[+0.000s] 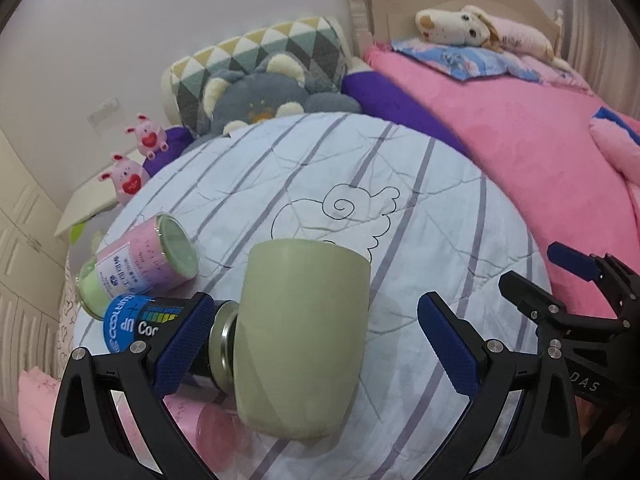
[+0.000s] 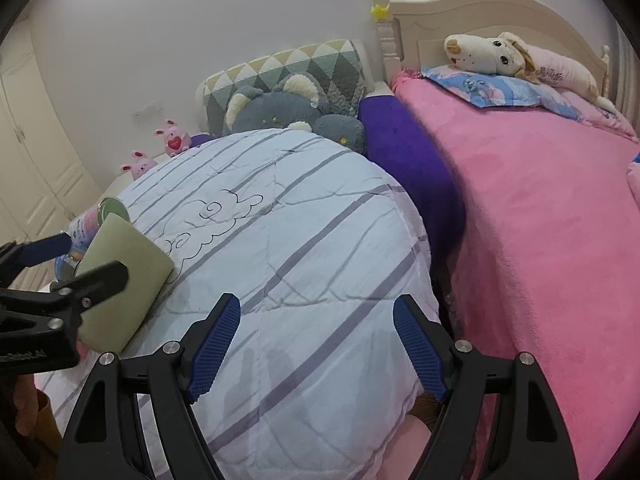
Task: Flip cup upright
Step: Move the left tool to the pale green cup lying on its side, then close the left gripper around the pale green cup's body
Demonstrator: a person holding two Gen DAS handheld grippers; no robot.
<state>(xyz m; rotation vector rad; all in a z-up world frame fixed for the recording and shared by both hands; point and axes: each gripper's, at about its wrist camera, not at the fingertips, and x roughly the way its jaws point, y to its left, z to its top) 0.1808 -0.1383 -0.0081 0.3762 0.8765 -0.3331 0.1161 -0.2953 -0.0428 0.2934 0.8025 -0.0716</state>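
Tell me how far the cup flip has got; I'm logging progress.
Done: nothing visible. In hand: the left gripper is open around the pale green ceramic cup, which lies tilted on the striped white quilt, ungrasped. Left: grasp and stand it upright. The right gripper is open, holding nothing.

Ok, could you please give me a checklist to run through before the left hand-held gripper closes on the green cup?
1. Green cup between the open fingers of the left hand-held gripper: ok.
2. Both pads touching cup: not ok, gap on the right side.
3. Blue bottle clear of the left finger: not ok, it crowds it.
4. Right hand-held gripper open, apart from the cup: ok.
5. Which end is the cup's rim: cannot tell.
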